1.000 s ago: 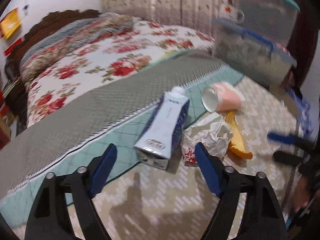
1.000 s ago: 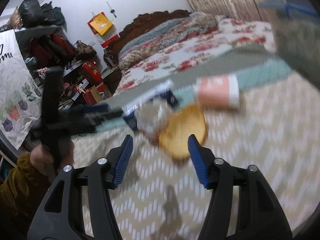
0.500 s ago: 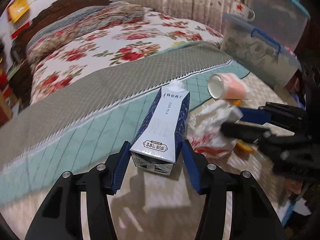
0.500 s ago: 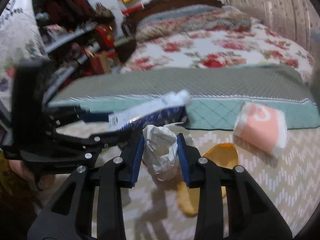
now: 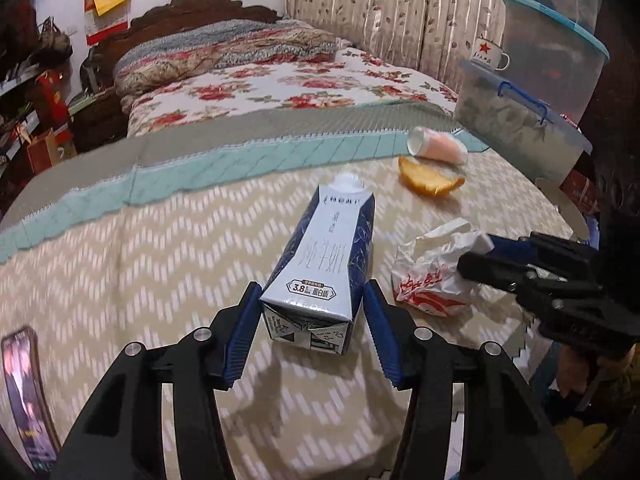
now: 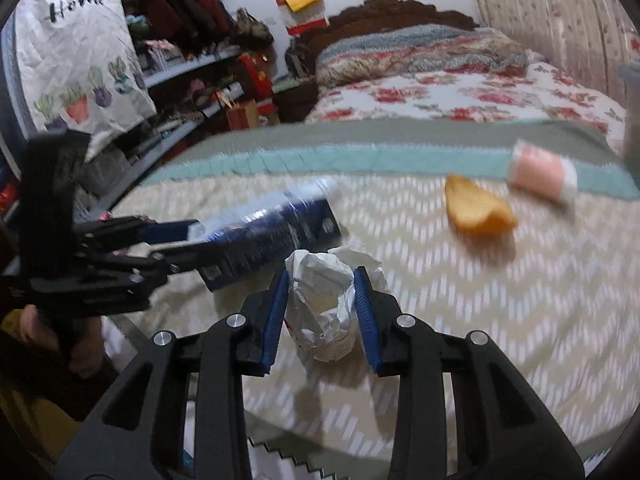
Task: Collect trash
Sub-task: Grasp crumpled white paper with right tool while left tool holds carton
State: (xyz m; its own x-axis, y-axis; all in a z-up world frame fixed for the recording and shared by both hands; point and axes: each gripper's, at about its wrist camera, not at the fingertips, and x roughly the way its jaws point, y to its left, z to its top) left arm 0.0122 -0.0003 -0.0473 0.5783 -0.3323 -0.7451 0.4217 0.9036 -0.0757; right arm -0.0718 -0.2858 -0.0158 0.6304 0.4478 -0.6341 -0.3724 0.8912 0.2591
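My left gripper [image 5: 312,334] is shut on a blue and white milk carton [image 5: 326,264] and holds it over the chevron blanket. My right gripper [image 6: 322,322] is shut on a crumpled white paper wrapper [image 6: 324,304]; the wrapper also shows in the left wrist view [image 5: 432,272], and the carton shows in the right wrist view [image 6: 268,232]. An orange peel [image 5: 430,180] and a tipped pink paper cup [image 5: 438,148] lie further back on the blanket; both show in the right wrist view, the peel [image 6: 478,210] and the cup [image 6: 542,174].
A phone [image 5: 24,396] lies at the near left of the blanket. Stacked plastic storage boxes [image 5: 520,128] with a mug [image 5: 490,54] stand at the right. The floral bed [image 5: 280,84] lies behind, cluttered shelves [image 6: 192,68] to the left.
Both grippers closed, the left on the carton and the right on the wrapper. Both have since pulled back toward the near edge with their loads, away from the peel and cup.
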